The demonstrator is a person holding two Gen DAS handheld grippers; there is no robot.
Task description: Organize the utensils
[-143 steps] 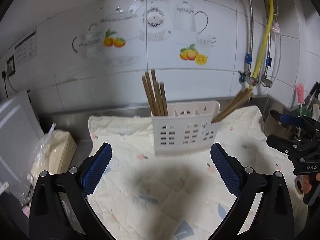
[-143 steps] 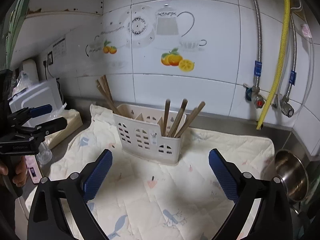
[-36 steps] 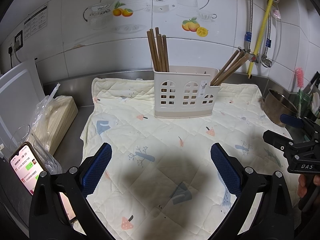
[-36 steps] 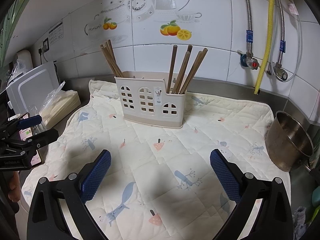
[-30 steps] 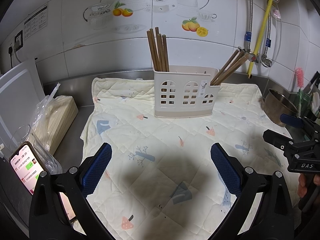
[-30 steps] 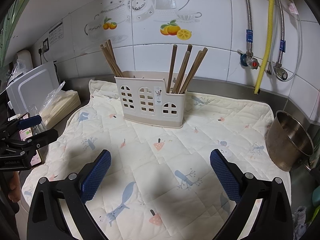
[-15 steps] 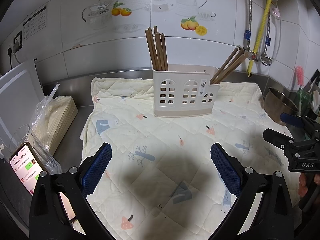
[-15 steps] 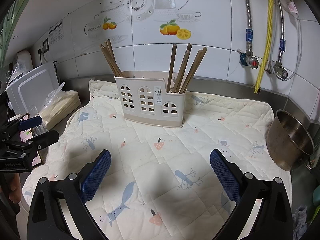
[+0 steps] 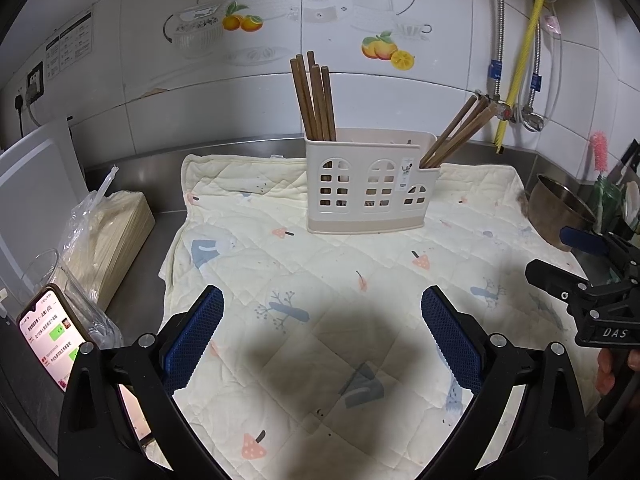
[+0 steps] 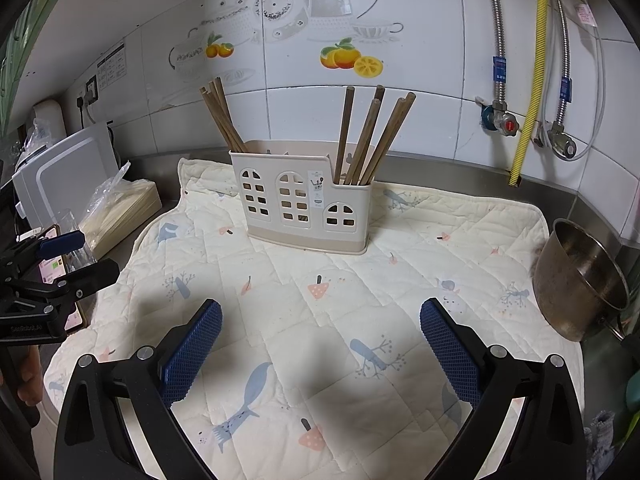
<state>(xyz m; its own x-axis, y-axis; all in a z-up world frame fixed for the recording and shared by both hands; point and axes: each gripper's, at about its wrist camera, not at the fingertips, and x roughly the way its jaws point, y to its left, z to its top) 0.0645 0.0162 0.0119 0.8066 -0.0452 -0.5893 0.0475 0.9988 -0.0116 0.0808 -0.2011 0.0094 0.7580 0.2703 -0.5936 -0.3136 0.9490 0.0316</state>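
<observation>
Both tongs spread, empty: left tongs [image 9: 322,330], right tongs [image 10: 320,336]. Holder [image 10: 304,208] straight ahead, far; 2 chopstick bundles [image 10: 370,136] near-upright; neither tongs clearly nearer.

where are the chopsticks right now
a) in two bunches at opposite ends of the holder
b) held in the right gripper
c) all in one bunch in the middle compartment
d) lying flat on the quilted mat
a: one chopstick bunch stands at the left end of the utensil holder and another chopstick bunch at its right end.

Matt wooden chopsticks [image 10: 362,140], seemingly plastic holder [image 10: 304,208], quilted cloth mat [image 10: 420,264].
</observation>
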